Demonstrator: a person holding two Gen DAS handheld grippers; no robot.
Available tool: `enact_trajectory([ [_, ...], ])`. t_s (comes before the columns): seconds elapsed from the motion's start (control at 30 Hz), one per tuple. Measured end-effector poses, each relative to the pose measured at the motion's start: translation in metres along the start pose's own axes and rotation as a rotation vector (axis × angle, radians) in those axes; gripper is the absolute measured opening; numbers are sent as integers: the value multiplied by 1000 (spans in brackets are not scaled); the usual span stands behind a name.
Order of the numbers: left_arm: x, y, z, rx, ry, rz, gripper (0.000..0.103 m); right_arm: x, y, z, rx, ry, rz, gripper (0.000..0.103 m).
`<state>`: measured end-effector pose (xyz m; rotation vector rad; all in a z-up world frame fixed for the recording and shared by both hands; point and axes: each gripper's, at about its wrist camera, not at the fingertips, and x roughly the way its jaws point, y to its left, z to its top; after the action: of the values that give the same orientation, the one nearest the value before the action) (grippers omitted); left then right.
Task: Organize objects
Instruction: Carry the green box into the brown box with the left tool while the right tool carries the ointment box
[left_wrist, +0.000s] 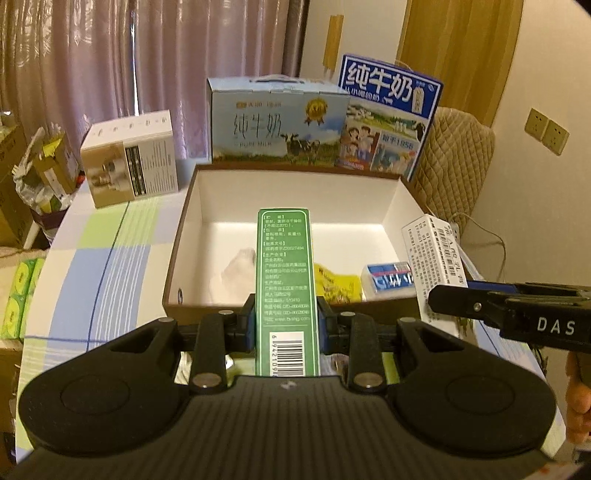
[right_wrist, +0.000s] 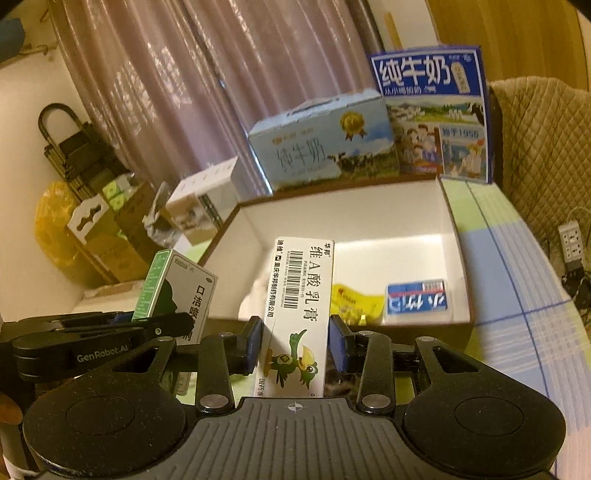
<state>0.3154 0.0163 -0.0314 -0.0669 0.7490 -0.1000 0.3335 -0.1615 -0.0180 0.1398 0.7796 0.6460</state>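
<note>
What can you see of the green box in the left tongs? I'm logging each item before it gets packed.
The green box is a slim, long cardboard carton. Its green side carries white printed text and a white barcode panel at the near end; the right wrist view shows a pale face with a dark head silhouette and black characters. It looks closed and undamaged. The left tongs are shut on its sides, holding it off the table, its far end over the near wall of the open storage box. Nothing else touches it.
</note>
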Motion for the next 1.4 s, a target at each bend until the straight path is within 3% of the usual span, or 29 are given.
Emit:
enact_trajectory([
  [0.4,14,-9,33,-10,-34,34,26,12,0,34,25,-58,-27,35],
  [0.77,55,-13,63,-25,-29,38,26,48,-12,73,56,-92,-76,36],
  [1.4,137,-8,73,-65,1,47,26,122,-56,72,57,-53,-124,36],
])
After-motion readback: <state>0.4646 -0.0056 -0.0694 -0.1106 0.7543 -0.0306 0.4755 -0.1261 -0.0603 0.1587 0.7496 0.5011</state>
